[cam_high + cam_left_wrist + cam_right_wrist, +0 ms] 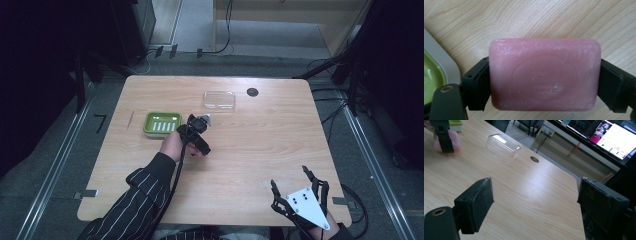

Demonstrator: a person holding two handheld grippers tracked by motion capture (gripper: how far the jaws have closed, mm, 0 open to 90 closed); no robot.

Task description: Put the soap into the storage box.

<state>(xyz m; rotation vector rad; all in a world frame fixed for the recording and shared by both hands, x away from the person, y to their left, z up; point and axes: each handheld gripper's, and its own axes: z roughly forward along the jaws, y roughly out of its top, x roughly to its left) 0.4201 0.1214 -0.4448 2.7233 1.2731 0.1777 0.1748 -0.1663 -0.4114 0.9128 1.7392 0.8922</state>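
Left gripper view looks straight down on a pink soap bar [545,74], a rounded block with an embossed stamp on its face, clamped by its two short ends between the black jaws of the left gripper [544,85]. Under it runs bare pale wood, and the grey rim and green inside of the soap dish [434,72] show at the left edge, just beside the bar but apart from it.

From the high view, the left gripper [198,131] sits just right of the green soap dish [162,123], near the middle of the table [260,150]; whether the bar rests on the wood or hangs above it cannot be told. A clear plastic lid [219,100] lies farther back, apart from both, with a small dark round disc [252,92] beyond it. Nothing lies between the bar and the dish.

A hand [175,146] in a striped sleeve [135,200] reaches in from the lower left, bent at the wrist. The right gripper [299,192] rests at the near right edge, well apart, jaws spread wide with nothing between them; its own view shows the open pads [475,203] over bare wood.

Cables trail on the grey floor behind the table, and lit screens [614,137] stand past its far edge.
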